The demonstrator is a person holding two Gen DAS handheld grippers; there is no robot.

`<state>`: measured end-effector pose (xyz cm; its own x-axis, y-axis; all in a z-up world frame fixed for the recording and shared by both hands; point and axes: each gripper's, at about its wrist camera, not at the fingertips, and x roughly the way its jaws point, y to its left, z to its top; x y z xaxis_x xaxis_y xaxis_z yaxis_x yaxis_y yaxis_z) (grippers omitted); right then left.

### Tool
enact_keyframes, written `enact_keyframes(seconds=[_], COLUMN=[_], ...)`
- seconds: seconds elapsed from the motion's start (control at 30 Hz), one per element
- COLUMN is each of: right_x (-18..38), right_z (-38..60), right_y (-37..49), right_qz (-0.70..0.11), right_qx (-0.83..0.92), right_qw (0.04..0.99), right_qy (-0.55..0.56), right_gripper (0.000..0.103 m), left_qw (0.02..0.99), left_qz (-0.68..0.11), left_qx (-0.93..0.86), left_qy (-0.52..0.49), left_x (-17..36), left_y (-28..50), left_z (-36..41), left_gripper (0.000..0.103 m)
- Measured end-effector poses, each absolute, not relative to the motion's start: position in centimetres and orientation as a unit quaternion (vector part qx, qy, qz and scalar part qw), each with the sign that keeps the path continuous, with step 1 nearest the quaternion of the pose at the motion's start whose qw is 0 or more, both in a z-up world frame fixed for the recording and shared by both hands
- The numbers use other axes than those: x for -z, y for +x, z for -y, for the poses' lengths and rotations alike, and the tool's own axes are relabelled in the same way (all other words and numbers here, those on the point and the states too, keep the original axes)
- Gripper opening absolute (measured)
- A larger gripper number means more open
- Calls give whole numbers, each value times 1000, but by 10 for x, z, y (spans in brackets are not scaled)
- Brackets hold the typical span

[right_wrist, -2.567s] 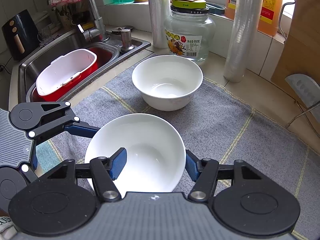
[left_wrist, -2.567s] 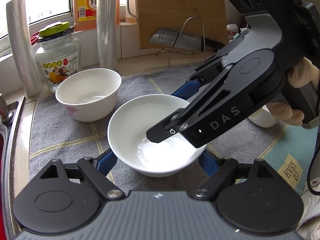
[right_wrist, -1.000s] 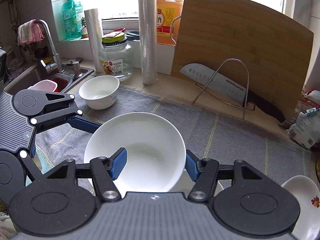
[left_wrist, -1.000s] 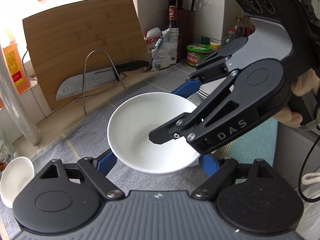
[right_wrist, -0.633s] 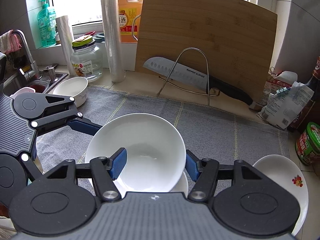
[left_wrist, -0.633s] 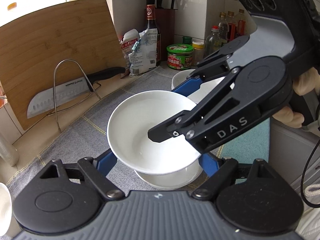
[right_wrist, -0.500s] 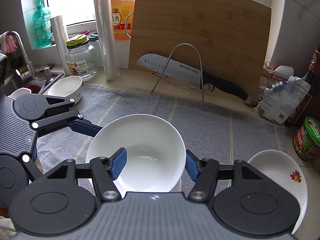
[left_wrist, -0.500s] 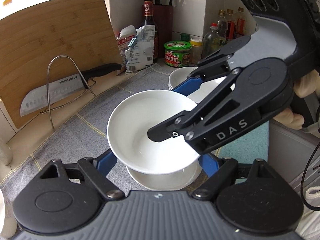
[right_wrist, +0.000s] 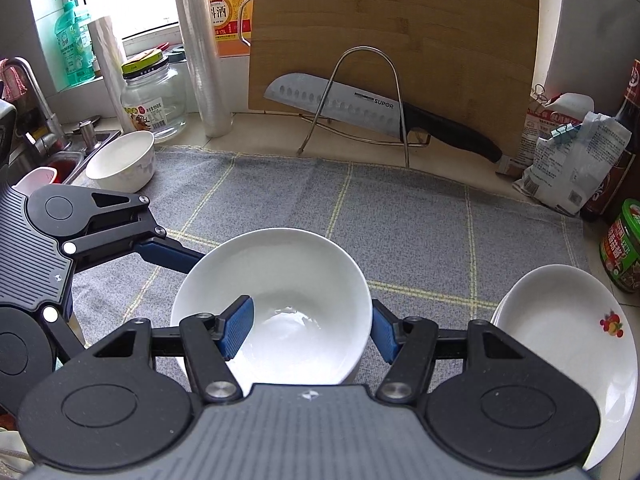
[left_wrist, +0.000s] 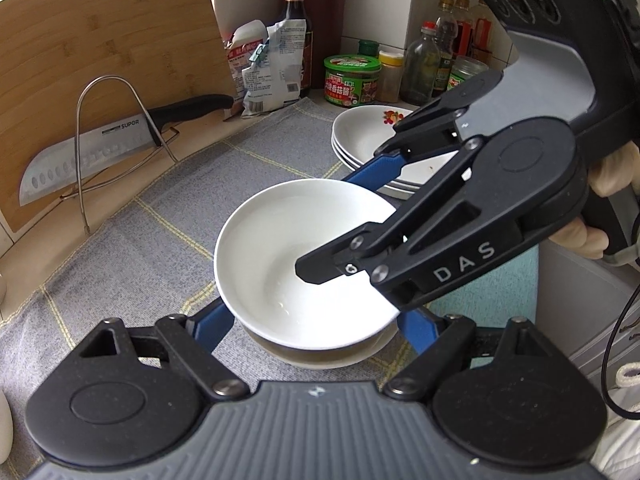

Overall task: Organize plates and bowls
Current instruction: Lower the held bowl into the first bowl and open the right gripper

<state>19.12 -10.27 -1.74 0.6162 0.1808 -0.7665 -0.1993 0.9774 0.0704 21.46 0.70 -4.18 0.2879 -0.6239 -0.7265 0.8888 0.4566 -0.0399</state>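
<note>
A plain white bowl (left_wrist: 280, 256) (right_wrist: 276, 280) sits nested in a second white bowl (left_wrist: 316, 360) on the grey checked mat. My left gripper (left_wrist: 312, 320) has a blue pad on each side of it. My right gripper (right_wrist: 312, 328) also holds the bowl, one blue pad inside the rim and one outside. The right gripper shows in the left wrist view (left_wrist: 440, 248) reaching across the bowl. A stack of white plates (left_wrist: 372, 136) (right_wrist: 560, 340) with a fruit print stands just to the right. Another white bowl (right_wrist: 122, 160) stands far left by the sink.
A bamboo cutting board (right_wrist: 392, 40) and a knife (right_wrist: 360, 108) on a wire stand are at the back. A glass jar (right_wrist: 154, 96), film rolls and an oil bottle stand by the window. Bags, sauce bottles and a green-lidded tub (left_wrist: 352, 80) fill the right corner. The sink (right_wrist: 52, 160) is far left.
Both grippers carried the bowl rightward from near the sink, past the cutting board, and lowered it into the second bowl beside the plate stack. The grip looks unchanged.
</note>
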Motion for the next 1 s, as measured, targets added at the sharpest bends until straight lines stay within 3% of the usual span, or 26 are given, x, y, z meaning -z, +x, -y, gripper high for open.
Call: enact_keyframes(seconds=[0.9,1.0], right_x=[28,27], right_z=[106,107], right_y=[192,188], right_qz=[-436,-431], right_qx=[-107,-112], right_qw=[894,895], right_qy=[-3,1], right_gripper=[68,79], left_qw=[779,782], left_qz=[-347,-344], left_qx=[482,479], left_qy=[201,200], left_x=[45,45], left_y=[211,211], left_z=[-4,-4], left_gripper=[88,91])
